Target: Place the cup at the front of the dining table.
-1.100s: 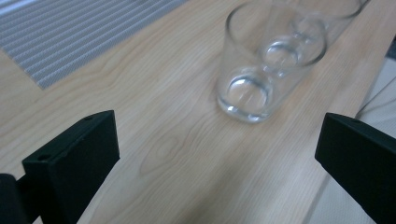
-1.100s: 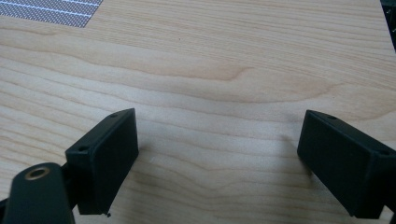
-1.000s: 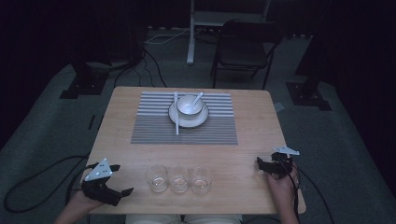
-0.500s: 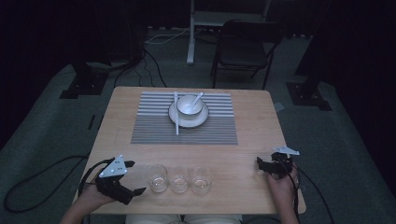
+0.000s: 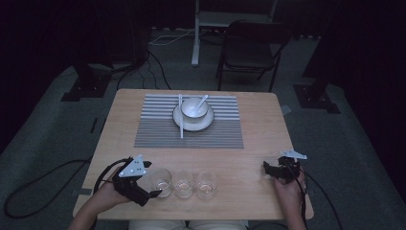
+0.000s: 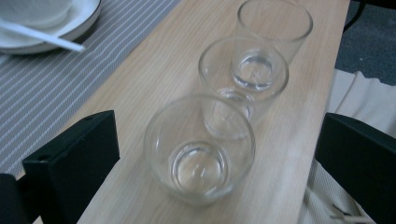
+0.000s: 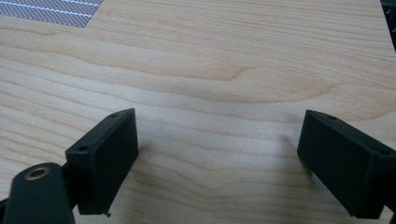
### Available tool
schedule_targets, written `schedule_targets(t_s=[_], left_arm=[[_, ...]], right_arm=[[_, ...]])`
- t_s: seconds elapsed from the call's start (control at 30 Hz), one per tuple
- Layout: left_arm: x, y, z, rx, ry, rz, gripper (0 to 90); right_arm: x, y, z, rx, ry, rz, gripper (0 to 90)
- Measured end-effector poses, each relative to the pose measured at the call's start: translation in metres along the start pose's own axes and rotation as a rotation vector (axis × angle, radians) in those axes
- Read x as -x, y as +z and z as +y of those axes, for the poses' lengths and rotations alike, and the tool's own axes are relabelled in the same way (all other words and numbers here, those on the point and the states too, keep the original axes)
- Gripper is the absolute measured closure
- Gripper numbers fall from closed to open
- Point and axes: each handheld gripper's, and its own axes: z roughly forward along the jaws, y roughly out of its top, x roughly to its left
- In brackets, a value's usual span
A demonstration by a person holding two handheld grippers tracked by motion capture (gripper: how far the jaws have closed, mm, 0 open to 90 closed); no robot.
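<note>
Straddling the leftmost of 3 glasses (image 6: 200, 149) near the tabletop's front edge, your left gripper (image 5: 152, 188) gapes for a side grip — right gripper (image 5: 266, 168) sits parted, empty.

High view overhead, facing forward, both gripper views close, sharing table (image 5: 249, 163)

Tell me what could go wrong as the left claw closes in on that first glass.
1. The three glasses stand in a tight row. The nearest glass overlaps the middle glass in the left gripper view, so a push could knock them together.
2. The row sits near the table edge; a nudged glass might slide off.
3. The left claw is wide open; clear, curved glass may slip if gripped off-centre.
</note>
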Motion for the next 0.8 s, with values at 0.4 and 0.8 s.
schedule_targets(t_s=[0.4, 0.8], left_arm=[[0.006, 0.023, 0.022, -0.015, 0.044, -0.048, 1.0], [0.015, 0.045, 0.044, -0.051, 0.097, -0.093, 1.1]], right_arm=[[0.000, 0.000, 0.000, 0.001, 0.000, 0.000, 11.8], [0.000, 0.000, 0.000, 0.001, -0.001, 0.000, 11.8]])
